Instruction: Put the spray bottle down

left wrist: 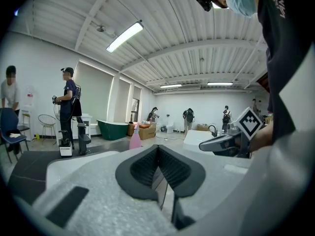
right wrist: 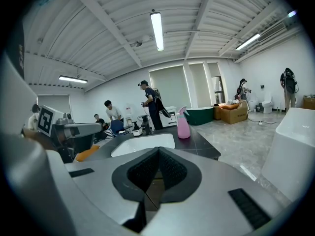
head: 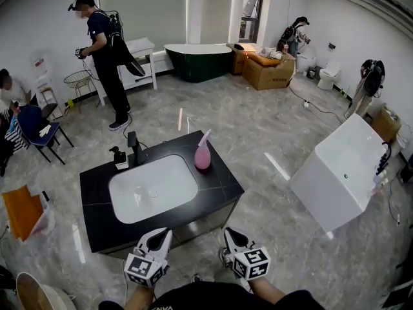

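Observation:
A pink spray bottle [head: 202, 154] stands upright on the black counter [head: 222, 183], beside the far right corner of the white sink basin [head: 153, 187]. Nothing touches it. Both grippers hang low in front of the counter's near edge, well short of the bottle. My left gripper [head: 158, 236] is shut, with nothing between its jaws. My right gripper [head: 233, 236] is shut too and holds nothing. In the left gripper view the bottle [left wrist: 135, 139] shows far beyond the closed jaws [left wrist: 157, 149]. The right gripper view has the bottle [right wrist: 183, 126] ahead of and above its closed jaws [right wrist: 158, 151].
A black faucet [head: 134, 148] and a small dispenser [head: 119, 158] stand at the counter's far left. A white bathtub [head: 342, 173] lies to the right on the grey floor. Further back are a dark green tub [head: 199, 60], cardboard boxes [head: 268, 70], a standing person [head: 106, 57] and a chair [head: 39, 131].

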`<state>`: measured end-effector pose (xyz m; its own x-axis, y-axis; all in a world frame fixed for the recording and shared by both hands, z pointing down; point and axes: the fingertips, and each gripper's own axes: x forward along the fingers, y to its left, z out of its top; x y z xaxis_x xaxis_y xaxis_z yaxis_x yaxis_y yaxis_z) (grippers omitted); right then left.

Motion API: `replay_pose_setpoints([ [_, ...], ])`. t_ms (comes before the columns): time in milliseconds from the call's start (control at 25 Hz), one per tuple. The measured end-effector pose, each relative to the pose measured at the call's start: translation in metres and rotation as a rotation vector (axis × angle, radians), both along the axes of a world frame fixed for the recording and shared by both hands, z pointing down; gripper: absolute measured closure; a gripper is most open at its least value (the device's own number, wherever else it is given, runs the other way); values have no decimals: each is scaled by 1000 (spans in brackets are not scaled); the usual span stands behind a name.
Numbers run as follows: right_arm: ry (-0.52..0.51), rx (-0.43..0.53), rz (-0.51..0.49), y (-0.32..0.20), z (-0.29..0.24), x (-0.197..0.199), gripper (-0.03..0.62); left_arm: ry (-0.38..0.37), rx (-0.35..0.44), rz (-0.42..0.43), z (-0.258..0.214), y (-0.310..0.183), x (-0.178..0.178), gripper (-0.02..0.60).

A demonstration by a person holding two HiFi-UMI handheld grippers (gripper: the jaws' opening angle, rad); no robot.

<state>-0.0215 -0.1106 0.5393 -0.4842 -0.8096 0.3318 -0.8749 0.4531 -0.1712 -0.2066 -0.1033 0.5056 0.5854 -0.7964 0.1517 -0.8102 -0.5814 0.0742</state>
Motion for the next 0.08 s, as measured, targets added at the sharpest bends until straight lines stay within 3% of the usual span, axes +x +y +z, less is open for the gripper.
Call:
replay_pose_setpoints([
  [80, 4, 0, 1, 0, -1, 1, 595, 11, -4, 0, 0, 1, 1, 571],
])
